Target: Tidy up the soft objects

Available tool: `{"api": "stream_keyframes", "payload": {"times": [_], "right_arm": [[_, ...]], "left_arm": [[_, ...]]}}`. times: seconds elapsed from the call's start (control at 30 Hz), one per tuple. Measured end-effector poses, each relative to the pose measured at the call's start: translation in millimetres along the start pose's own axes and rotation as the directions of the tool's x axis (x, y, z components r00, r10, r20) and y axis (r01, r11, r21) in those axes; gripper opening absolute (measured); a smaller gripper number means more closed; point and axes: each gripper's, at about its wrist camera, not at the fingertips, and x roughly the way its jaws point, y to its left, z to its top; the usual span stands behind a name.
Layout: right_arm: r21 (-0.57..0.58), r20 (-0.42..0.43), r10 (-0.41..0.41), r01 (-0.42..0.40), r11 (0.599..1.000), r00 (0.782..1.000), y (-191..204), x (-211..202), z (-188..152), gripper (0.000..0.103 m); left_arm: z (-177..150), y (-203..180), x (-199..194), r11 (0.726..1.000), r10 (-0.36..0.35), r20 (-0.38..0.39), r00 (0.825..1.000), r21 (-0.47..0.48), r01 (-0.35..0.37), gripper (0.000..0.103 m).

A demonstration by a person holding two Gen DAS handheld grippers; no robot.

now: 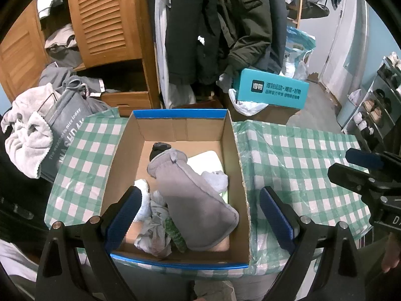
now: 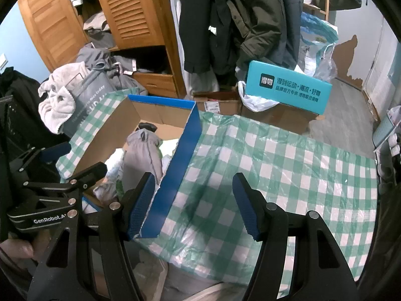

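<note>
green item (image 1: 175, 233) half buried under grey pouch (image 1: 193, 200)

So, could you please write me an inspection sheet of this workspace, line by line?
Surface: green-and-white checked plastic tablecloth, wrinkled, bare on the right side.
Job's things: open cardboard box with blue rim holds a grey fleece pouch, a white folded cloth, crumpled pale pieces and a green item.
Clutter: grey printed bag with a pale towel at the table's left.
Grippers: left gripper open over the box; right gripper open, empty, beside the box wall.
Cables: nothing seen.
Surroundings: wooden louvred wardrobe, hanging dark coats, teal printed carton.
</note>
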Motion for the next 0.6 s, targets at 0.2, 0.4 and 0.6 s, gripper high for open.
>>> {"api": "stream_keyframes", "payload": {"times": [0.2,0.4,0.6], "right_arm": [[0.0,-0.001,0.0,0.0,1.0,1.0,0.6,0.2,0.5,0.063],[-0.002,-0.003,-0.002,0.002,1.0,1.0,0.6,0.4,-2.2,0.063],[-0.002,-0.006,-0.002,0.002,1.0,1.0,0.6,0.6,-1.6,0.063]], "left_arm": [[-0.9,-0.8,0.9,1.0,-0.01,0.003,1.0,0.011,0.01,0.096],[-1.8,-2.5,2.0,1.0,-0.01,-0.001,1.0,0.018,0.011,0.096],[-2.3,-1.5,2.6,1.0,-0.008,0.001,1.0,0.013,0.008,0.096]]}}
